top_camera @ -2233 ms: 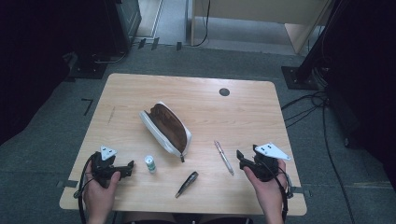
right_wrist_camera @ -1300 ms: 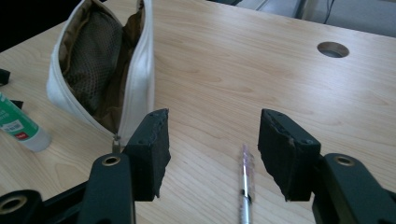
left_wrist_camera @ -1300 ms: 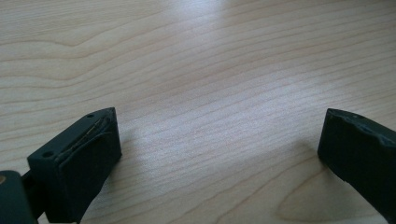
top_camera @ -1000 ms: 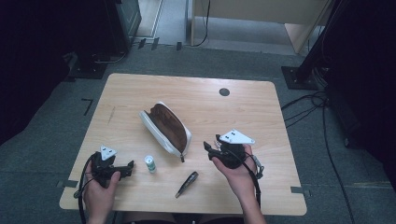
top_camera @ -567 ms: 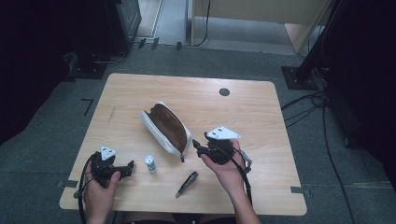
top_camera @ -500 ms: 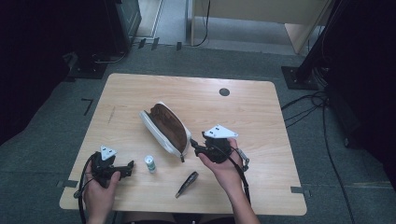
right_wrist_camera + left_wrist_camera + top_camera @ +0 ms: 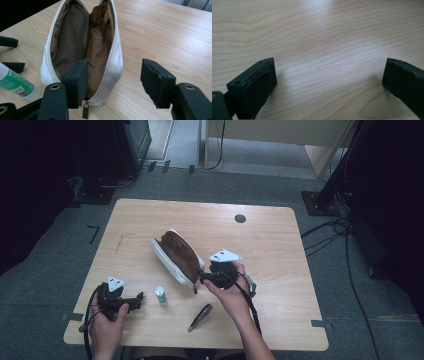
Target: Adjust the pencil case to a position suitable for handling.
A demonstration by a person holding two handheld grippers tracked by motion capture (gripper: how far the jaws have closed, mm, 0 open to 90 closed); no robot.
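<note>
High view sits above the person's edge of the worktop (image 7: 280,250), looking forward and down, far enough back to take in the whole wooden top and the grey floor beyond. Left gripper view rides low on the left tongs (image 7: 329,82), skimming bare wood grain from very close. Right gripper view rides on the right tongs (image 7: 115,80), facing along the open white pouch (image 7: 82,42) at close range. High view and right gripper view share that pouch (image 7: 177,255) and the glue stick (image 7: 17,83), seen from above at (image 7: 160,295); the wood surface is common to all three
</note>
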